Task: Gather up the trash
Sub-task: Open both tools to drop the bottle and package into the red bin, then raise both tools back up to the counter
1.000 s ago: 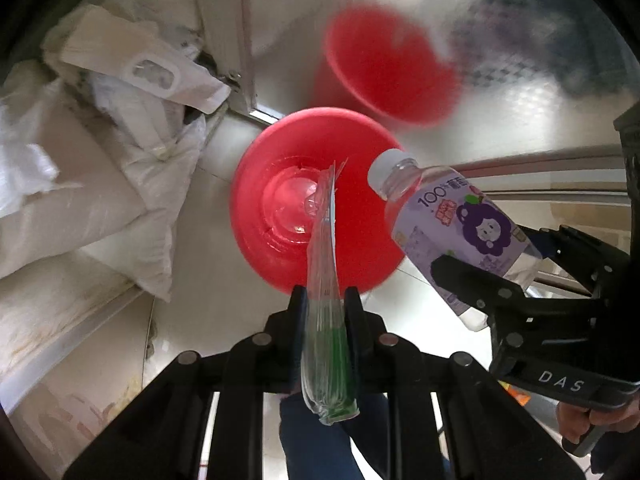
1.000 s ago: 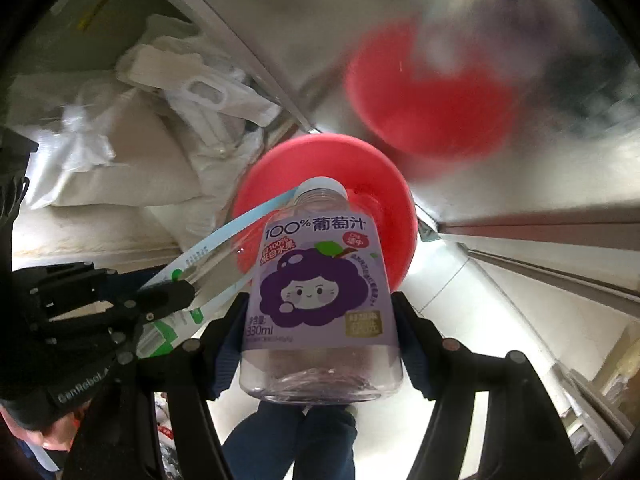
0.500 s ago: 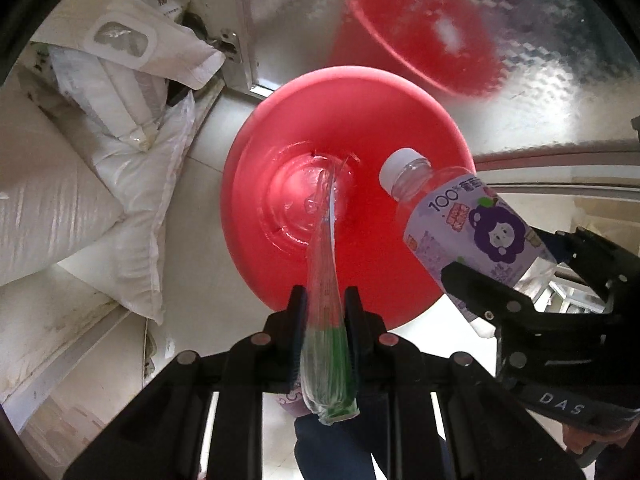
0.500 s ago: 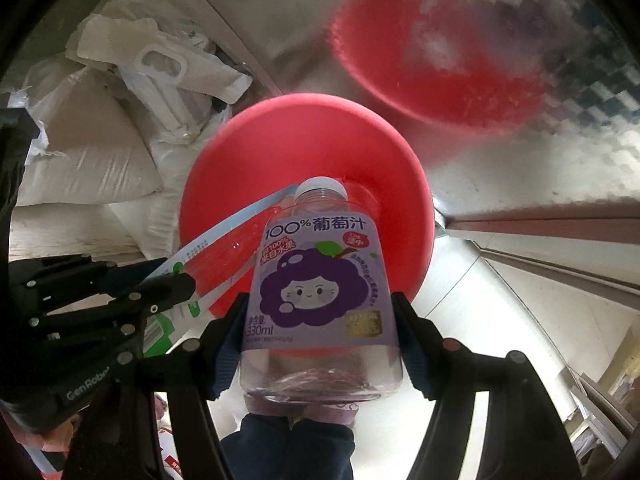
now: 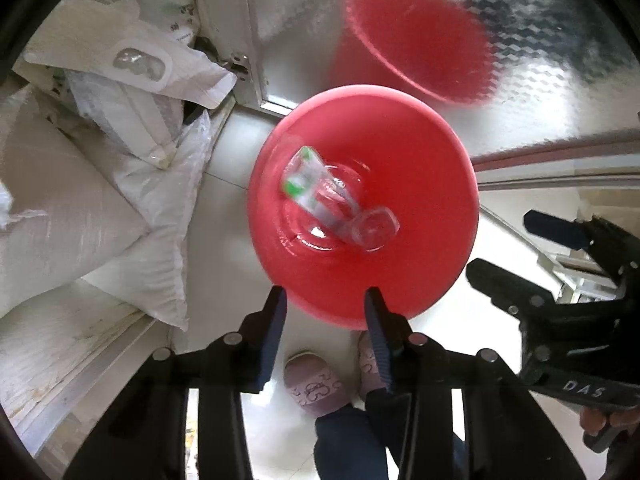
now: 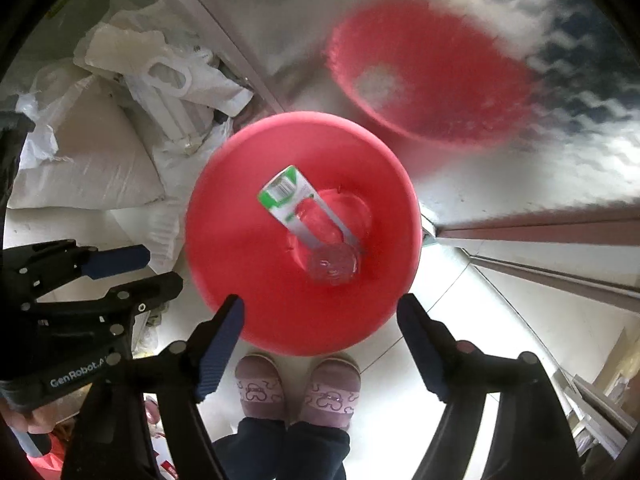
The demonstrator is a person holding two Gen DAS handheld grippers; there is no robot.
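A red bucket (image 5: 420, 200) (image 6: 240, 240) stands on the floor right below both grippers. Inside it are a clear wrapper with a green end (image 5: 304, 184) (image 6: 286, 196) and the clear juice bottle (image 5: 370, 228) (image 6: 332, 264), seen end-on and blurred. My left gripper (image 5: 325, 296) (image 6: 156, 270) hangs over the bucket's near rim, its jaws opening with nothing between them. My right gripper (image 6: 320, 304) (image 5: 516, 248) is beside it, jaws also opening and empty.
White sacks and bags (image 5: 60, 208) (image 6: 88, 160) are piled to the left of the bucket. A shiny metal wall (image 5: 560, 100) behind it mirrors the bucket. The person's slippers (image 5: 316, 384) (image 6: 260, 384) stand on the pale floor just below the bucket.
Both grippers let go: the left released the wrapper, the right the bottle, and both items now lie in the bucket. Both grippers sank closer to the bucket.
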